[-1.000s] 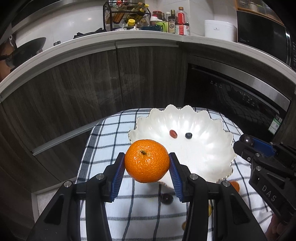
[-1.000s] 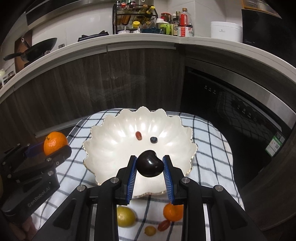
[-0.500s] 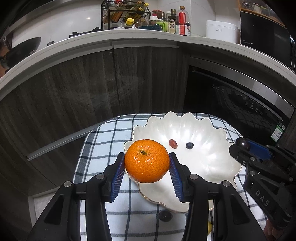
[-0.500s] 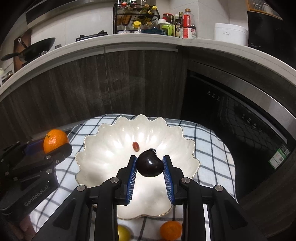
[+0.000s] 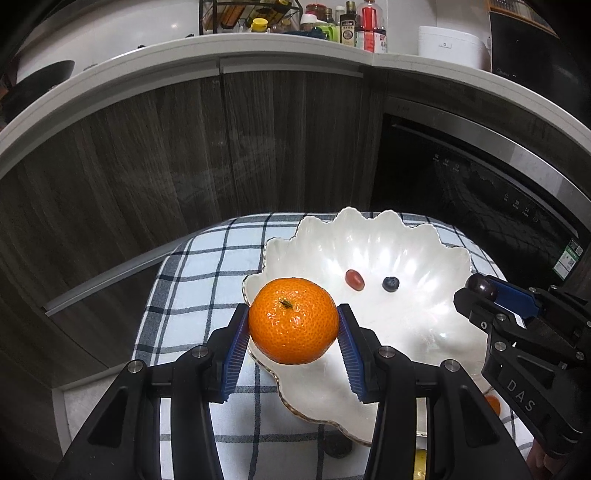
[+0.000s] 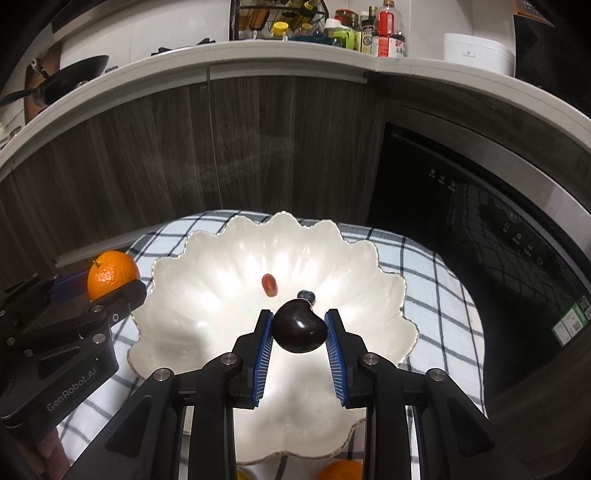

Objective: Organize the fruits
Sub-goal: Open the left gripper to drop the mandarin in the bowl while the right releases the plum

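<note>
Bottles (image 6: 384,33), a wok (image 6: 74,79) and a white pot (image 6: 478,51) line the counter (image 6: 295,55).

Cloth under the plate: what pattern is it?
White cloth with dark blue-black checked lines, clearest in the left wrist view.

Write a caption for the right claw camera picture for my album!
Right claw grips a dark shiny plum above the white scalloped ceramic bowl holding a red grape.

Black grippers (image 5: 293,332), blue ribbed jaws, silver screws
</note>
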A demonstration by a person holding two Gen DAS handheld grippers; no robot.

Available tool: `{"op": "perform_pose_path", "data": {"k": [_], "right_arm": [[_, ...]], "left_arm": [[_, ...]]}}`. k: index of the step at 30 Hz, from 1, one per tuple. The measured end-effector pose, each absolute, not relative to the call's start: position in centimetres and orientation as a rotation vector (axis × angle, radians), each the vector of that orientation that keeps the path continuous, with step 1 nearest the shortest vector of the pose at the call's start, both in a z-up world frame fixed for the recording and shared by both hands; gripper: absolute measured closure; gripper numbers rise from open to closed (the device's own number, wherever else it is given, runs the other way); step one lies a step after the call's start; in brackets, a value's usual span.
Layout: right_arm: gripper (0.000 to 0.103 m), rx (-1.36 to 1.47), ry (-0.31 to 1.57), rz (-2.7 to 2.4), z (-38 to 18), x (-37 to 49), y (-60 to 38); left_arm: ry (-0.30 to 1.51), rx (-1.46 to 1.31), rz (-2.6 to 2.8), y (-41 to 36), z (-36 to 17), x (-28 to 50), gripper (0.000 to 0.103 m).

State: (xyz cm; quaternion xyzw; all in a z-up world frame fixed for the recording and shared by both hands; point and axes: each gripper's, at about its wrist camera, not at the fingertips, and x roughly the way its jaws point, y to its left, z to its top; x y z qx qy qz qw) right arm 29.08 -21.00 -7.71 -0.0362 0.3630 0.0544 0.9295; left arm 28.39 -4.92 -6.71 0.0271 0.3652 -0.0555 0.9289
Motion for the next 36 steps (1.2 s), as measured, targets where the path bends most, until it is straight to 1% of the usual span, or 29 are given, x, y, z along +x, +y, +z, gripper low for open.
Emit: {"op": "perform_pose_path", "data": {"k": [11,12,13,14,15,16,17,18,20,22,23,24,26,29,36], "right_arm": [[0.073,-0.08,0.781,0.108,-8.8,29.9,-21.4],[0.072,-0.079,0.784,0.104,-8.8,30.0,-21.4],[0.072,-0.08,0.789,0.097,-8.9,30.1,-21.5],[0.064,-0.085,0.798,0.086,-8.9,30.3,-21.5],[0.05,-0.086,0.8,0.08,-8.8,30.4,-21.6],[0.044,-0.081,0.794,0.077,-8.7,30.3,-21.7],[0.038,-0.076,0.786,0.075,-8.6,30.3,-21.7],[0.036,-0.074,0.776,0.073,-8.4,30.2,-21.7],[0.036,-0.081,0.768,0.07,-8.1,30.1,-21.6],[0.036,-0.084,0.77,0.067,-8.0,30.1,-21.5],[0.035,-0.083,0.77,0.065,-7.9,30.1,-21.5],[0.03,-0.082,0.77,0.063,-7.8,30.1,-21.4],[0.024,-0.084,0.76,0.043,-7.6,30.1,-21.4],[0.02,-0.078,0.747,0.016,-7.1,29.9,-21.6],[0.02,-0.074,0.728,0.004,-5.7,29.2,-21.5]], "left_arm": [[0.777,0.048,-0.128,-5.4,-7.6,28.9,0.056],[0.782,0.049,-0.128,-5.4,-7.7,28.9,0.055],[0.782,0.052,-0.126,-5.4,-7.8,28.9,0.049],[0.773,0.055,-0.12,-5.4,-7.7,28.8,0.037],[0.764,0.053,-0.116,-5.3,-7.6,28.7,0.031],[0.755,0.05,-0.112,-5.2,-7.4,28.6,0.026],[0.745,0.049,-0.107,-5.1,-7.3,28.5,0.026],[0.746,0.052,-0.104,-5.0,-7.3,28.5,0.025],[0.752,0.055,-0.094,-4.8,-7.4,28.5,0.018],[0.749,0.044,-0.083,-4.3,-7.3,28.5,0.013],[0.749,0.038,-0.077,-4.1,-7.3,28.4,0.009],[0.746,0.032,-0.067,-3.8,-7.2,28.3,0.007],[0.729,0.026,-0.047,-3.4,-6.8,28.1,0.001],[0.716,0.024,-0.042,-3.0,-6.4,27.9,0.001],[0.688,0.016,-0.033,-2.6,-4.9,26.8,0.001]]}}
